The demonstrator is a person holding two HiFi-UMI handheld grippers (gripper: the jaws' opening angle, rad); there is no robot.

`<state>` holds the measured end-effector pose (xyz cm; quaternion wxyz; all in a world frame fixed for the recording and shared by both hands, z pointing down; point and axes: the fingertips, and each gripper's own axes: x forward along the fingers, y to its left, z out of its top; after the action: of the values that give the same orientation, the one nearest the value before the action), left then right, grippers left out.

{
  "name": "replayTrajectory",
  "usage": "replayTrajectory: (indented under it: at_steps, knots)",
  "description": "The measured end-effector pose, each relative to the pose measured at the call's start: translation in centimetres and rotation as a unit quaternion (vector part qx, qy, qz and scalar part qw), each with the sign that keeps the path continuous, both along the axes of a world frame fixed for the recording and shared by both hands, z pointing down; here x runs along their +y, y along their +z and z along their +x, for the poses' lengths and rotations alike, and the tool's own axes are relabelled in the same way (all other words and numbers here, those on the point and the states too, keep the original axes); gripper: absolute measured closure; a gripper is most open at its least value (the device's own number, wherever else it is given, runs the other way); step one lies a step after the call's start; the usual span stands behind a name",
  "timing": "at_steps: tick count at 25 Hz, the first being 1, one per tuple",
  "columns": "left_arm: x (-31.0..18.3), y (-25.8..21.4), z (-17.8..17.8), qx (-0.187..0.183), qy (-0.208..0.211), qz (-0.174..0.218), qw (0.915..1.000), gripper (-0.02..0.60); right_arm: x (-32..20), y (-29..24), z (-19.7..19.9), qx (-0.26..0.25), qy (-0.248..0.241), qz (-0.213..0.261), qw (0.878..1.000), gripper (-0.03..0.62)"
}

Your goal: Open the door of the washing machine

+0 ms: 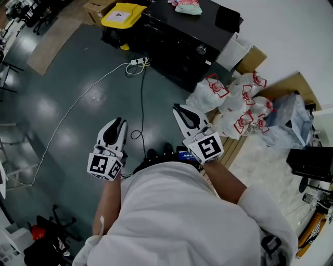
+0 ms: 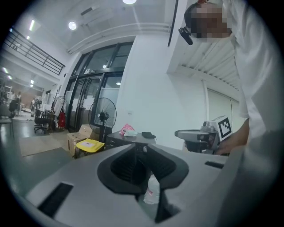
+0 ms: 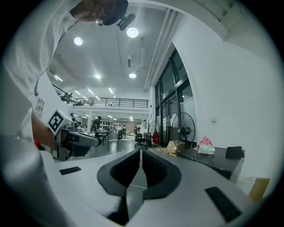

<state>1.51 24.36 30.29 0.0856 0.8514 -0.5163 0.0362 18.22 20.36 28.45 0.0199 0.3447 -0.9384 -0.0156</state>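
Observation:
No washing machine or door shows in any view. In the head view my left gripper (image 1: pixel 120 121) and right gripper (image 1: pixel 178 107) are held side by side at waist height above a dark grey floor, pointing away from me. Each has its jaws drawn together at the tips with nothing between them. The left gripper (image 2: pixel 142 146) points level toward a black cabinet (image 2: pixel 133 138). Along the right gripper (image 3: pixel 140 150) I see an open hall. Each gripper view shows the other gripper off to one side.
A black cabinet (image 1: pixel 182 41) stands ahead with a pink bundle (image 1: pixel 187 6) on top. A yellow-lidded box (image 1: pixel 122 14) and cardboard boxes sit at its left. White bags with red handles (image 1: pixel 234 104) lie on the right. A power strip (image 1: pixel 138 62) trails cables across the floor. A standing fan (image 2: pixel 103 116).

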Motion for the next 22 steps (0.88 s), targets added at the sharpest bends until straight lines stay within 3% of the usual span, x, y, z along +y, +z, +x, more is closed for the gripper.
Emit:
replayTrajectory:
  at_steps: [7, 16, 22]
  knots:
    - [0.5, -0.8, 1.0, -0.01, -0.009, 0.013, 0.9998, 0.502, 0.3, 0.8, 1.0, -0.006, -0.009, -0.01, 1.0, 0.553]
    - [0.6, 0.9, 0.1, 0.042, -0.054, -0.019, 0.9974, 0.506, -0.3, 2.5, 3.5, -0.023, -0.011, -0.022, 0.999, 0.553]
    - [0.6, 0.0, 1.1, 0.023, -0.043, -0.014, 0.9987, 0.506, -0.5, 3.7, 5.0, -0.022, 0.004, -0.03, 0.999, 0.551]
